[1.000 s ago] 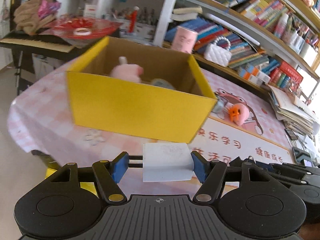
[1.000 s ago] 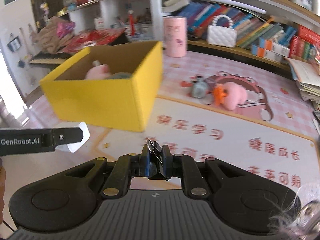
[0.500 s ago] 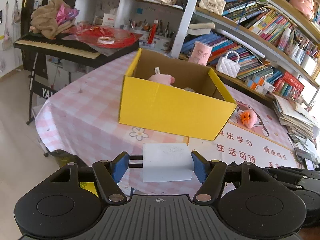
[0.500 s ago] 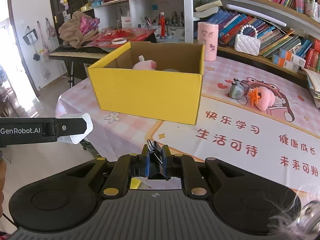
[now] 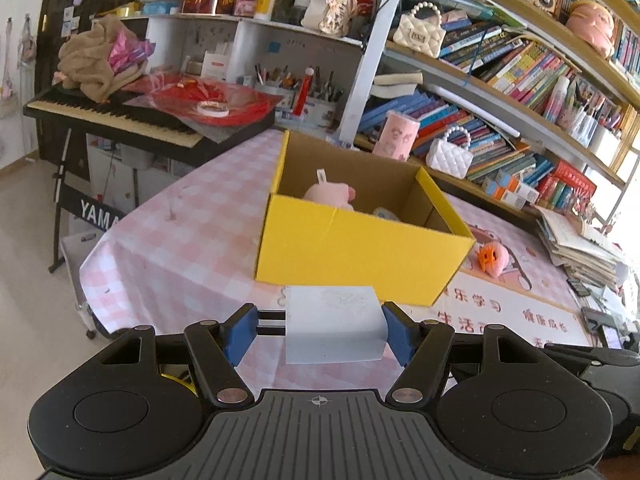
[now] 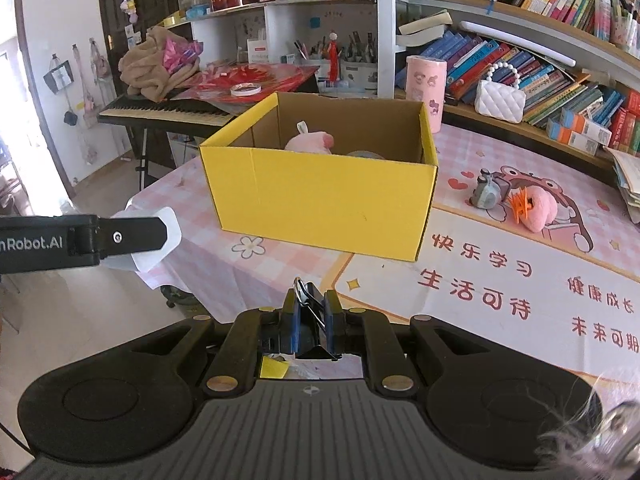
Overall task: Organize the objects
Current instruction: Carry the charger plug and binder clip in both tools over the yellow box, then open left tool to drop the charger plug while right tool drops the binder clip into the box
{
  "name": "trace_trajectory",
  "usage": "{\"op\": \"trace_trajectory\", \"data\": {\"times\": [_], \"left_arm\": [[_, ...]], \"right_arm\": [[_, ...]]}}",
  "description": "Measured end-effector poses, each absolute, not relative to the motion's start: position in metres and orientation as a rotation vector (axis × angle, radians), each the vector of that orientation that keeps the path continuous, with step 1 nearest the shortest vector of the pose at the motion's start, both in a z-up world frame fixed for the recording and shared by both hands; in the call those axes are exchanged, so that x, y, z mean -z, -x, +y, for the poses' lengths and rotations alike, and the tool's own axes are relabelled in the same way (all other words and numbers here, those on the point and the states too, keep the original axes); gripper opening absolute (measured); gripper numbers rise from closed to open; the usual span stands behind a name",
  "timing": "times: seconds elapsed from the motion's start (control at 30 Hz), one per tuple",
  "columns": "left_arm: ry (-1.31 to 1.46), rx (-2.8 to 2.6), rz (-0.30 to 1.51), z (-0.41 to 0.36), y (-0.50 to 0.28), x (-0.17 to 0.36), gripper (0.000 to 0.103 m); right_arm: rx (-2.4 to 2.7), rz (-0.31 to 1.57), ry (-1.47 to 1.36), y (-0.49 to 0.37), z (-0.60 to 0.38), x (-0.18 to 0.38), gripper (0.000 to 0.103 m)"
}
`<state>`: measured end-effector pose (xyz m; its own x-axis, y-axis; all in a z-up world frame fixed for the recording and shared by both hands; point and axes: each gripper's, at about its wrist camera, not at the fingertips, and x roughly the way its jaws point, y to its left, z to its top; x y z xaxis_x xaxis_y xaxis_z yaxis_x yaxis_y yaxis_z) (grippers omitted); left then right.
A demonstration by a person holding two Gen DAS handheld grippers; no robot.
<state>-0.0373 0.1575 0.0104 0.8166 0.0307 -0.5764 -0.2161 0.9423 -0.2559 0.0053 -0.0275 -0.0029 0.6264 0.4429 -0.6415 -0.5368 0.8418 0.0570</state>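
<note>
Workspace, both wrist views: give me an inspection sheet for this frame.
Surface: table under a pink checked cloth, with a printed mat on its right part.
Job's things: yellow box open, a pink plush inside; white charger and black binder clip held off the table.
Clutter: grey toy and pink toy on the mat.
Grippers: left gripper shut on the charger; right gripper shut on the clip.
Cables: nothing seen.
Surroundings: keyboard on a stand, left; bookshelves behind the table.
</note>
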Motion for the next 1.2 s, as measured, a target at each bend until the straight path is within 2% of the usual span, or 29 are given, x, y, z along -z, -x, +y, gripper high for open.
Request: {"op": "trace_trajectory", "data": {"times": [0.33, 0.67, 0.9, 1.2], "left_arm": [[0.337, -0.151, 0.537, 0.173, 0.001, -0.029, 0.067], [0.290, -0.187, 0.495, 0.167, -0.067, -0.044, 0.067], [0.259, -0.193, 0.549, 0.157, -0.113, -0.031, 0.067], [0.208, -0.213, 0.661, 0.151, -0.145, -0.003, 0.067]], "right_arm": [[-0.577, 0.641, 0.143, -0.039, -0.017, -0.016, 0.012], [-0.584, 0.493, 0.126, -0.125, -0.001, -0.052, 0.012], [-0.600, 0.527, 0.202, -0.183, 0.011, -0.031, 0.012], [-0.663, 0.605, 0.330, -0.213, 0.026, 0.011, 0.012]]}}
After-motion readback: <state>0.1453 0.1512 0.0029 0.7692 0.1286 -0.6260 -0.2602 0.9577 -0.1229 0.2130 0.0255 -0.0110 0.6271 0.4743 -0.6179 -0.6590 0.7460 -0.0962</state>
